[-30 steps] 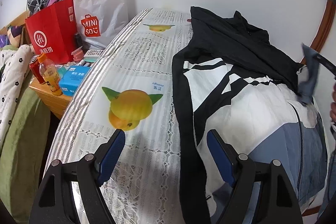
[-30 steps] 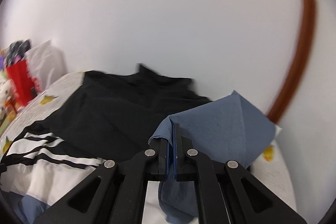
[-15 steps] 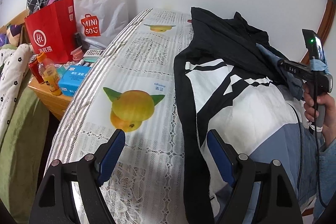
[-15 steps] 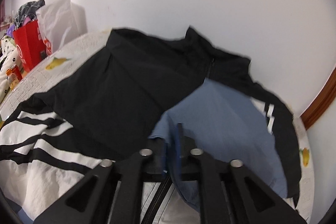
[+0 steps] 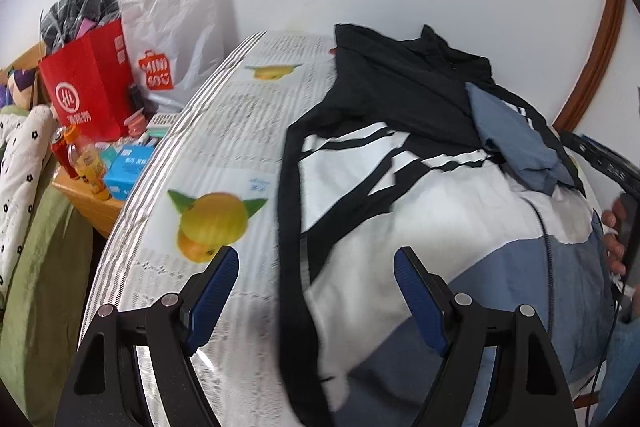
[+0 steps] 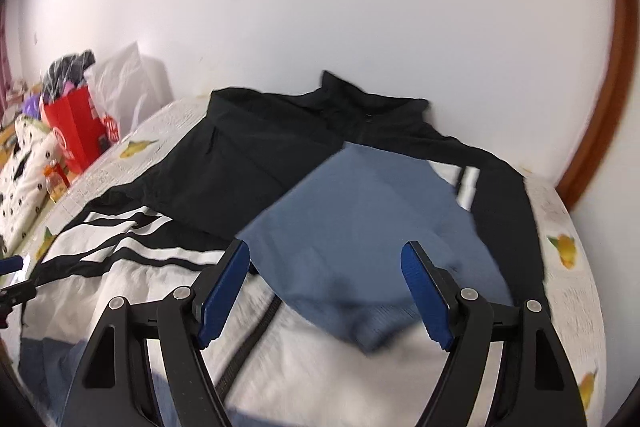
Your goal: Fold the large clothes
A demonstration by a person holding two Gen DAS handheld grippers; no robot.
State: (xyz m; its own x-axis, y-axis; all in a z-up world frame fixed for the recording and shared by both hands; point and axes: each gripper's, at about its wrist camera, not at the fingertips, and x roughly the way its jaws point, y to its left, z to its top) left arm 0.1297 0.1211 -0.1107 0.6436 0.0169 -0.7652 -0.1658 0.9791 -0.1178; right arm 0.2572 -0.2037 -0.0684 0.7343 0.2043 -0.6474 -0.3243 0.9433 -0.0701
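Jacket (image 6: 248, 155), one, under two tools, left (image 5: 316, 287) and right (image 6: 326, 277), both gaping, empty.

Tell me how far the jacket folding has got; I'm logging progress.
Early stage. Done: the jacket lies spread on the table, and its blue sleeve is folded in across the chest. In hand: nothing; the right gripper and the left gripper are both open, hovering over it. Left: the other sleeve, which I cannot make out, and folding the body.

"MINISO" on white bag (image 5: 176, 39); "HL" roundel on red bag (image 5: 86, 83).
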